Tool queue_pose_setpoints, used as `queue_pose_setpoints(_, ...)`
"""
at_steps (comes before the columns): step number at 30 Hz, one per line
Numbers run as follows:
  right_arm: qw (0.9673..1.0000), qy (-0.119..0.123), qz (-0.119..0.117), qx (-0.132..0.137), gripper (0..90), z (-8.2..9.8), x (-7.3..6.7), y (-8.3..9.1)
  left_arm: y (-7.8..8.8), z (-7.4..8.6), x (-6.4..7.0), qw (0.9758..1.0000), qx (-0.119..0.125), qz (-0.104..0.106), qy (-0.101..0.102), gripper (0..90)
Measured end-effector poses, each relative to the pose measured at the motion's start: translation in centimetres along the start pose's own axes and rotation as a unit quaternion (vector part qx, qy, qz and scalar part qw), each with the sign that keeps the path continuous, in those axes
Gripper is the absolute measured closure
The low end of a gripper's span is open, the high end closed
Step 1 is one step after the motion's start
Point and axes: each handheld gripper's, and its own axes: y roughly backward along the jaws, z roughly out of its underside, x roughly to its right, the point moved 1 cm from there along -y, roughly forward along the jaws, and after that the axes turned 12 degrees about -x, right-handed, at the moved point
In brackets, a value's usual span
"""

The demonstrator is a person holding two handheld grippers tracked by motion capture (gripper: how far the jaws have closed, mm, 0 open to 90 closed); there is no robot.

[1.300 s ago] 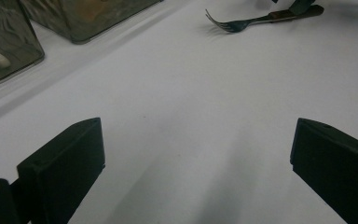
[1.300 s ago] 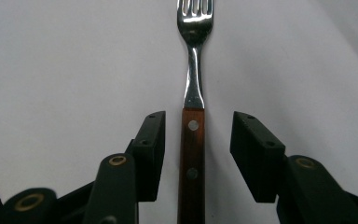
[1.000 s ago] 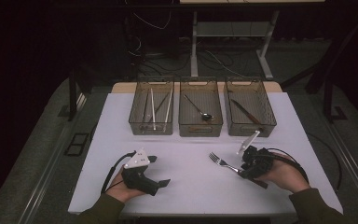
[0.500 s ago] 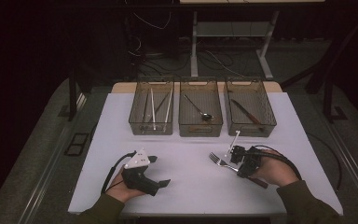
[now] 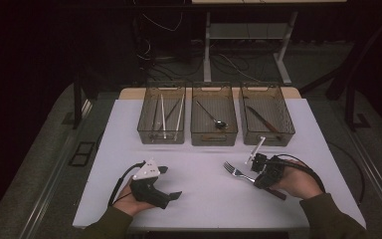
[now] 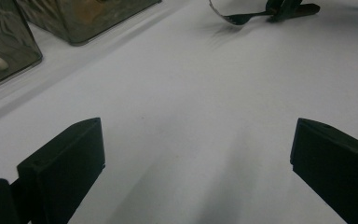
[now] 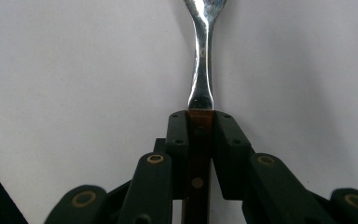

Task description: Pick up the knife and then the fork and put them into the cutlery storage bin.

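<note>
1. Right gripper view: the right claw [image 7: 200, 140] is clamped on the fork [image 7: 200, 70] at its brown wooden handle, just below where the steel neck begins. Its jaws have just been closing, with the handle between them.
2. Steel neck and tines run straight out past the pads, over the white table [image 7: 74, 70].
3. High view: the fork [image 5: 235, 171] sits at the table's right front, tines pointing left toward the centre, handle end poking out behind the right claw [image 5: 258, 175].
4. Three bins [image 5: 214, 137] stand behind it, well apart.
5. Left claw [image 5: 171, 181] rests on the table with jaws wide apart, holding nothing, far left of the fork.
</note>
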Motion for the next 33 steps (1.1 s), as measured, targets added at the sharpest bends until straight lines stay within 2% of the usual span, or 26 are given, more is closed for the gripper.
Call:
queue_pose_setpoints(1,1.0000,-0.001,0.007,0.004,77.6,0.2,0.2,0.1,0.0,0.0,0.0,1.0000,0.000,0.000,-0.001,1.6)
queue_pose_setpoints(7,0.9980,-0.017,-0.008,0.060,77.6,1.3,1.0,0.9,0.0,0.0,0.0,1.0000,0.000,0.000,-0.001,1.6)
queue_pose_setpoints(11,0.9938,-0.042,-0.025,0.100,77.6,2.1,1.7,1.4,0.0,0.0,0.0,1.0000,0.000,0.000,0.000,1.6)
queue_pose_setpoints(14,0.9905,-0.050,-0.028,0.125,77.6,2.6,2.0,1.5,0.1,0.0,0.0,1.0000,0.000,0.000,-0.001,1.6)
queue_pose_setpoints(17,0.9857,-0.061,-0.036,0.153,77.6,3.2,2.4,1.7,0.1,0.0,0.0,1.0000,0.000,0.000,-0.001,1.6)
queue_pose_setpoints(21,0.9772,-0.075,-0.048,0.193,77.5,3.8,2.9,1.9,0.1,0.0,0.0,1.0000,0.000,0.000,-0.001,1.6)
queue_pose_setpoints(27,0.9647,-0.093,-0.050,0.241,77.5,4.5,3.5,2.4,0.0,0.0,0.0,1.0000,0.001,0.001,-0.001,1.6)
queue_pose_setpoints(33,0.9448,-0.118,-0.050,0.302,77.5,5.4,4.5,2.9,0.0,0.0,0.0,1.0000,0.000,0.001,0.000,1.6)
